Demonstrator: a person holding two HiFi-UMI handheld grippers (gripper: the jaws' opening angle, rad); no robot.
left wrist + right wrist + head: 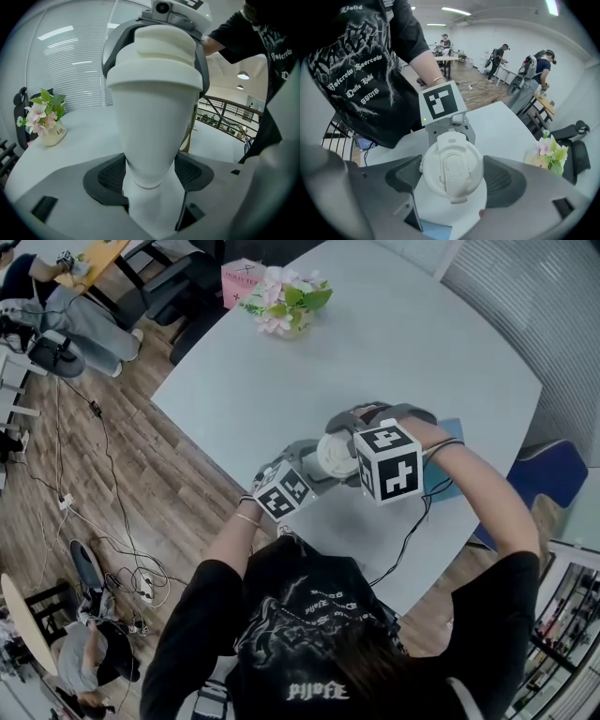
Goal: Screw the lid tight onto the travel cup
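The travel cup is held in the air above the pale table, between the two grippers. The left gripper has its jaws closed on the cup's narrow lower end, one dark pad pressed against each side just above the foot. The right gripper comes in from the top. Its jaws stand wide and clamp the lid, with the pads set against the lid's rim on both sides.

The cup is matte cream-white plastic, smooth, and tapers from a broad shoulder down to a small round base. The lid matches it in colour. It is round and stepped in tiers, with a raised flip tab running across its top. The jaw pads are dark grey and curved, with a fine mesh-like texture.
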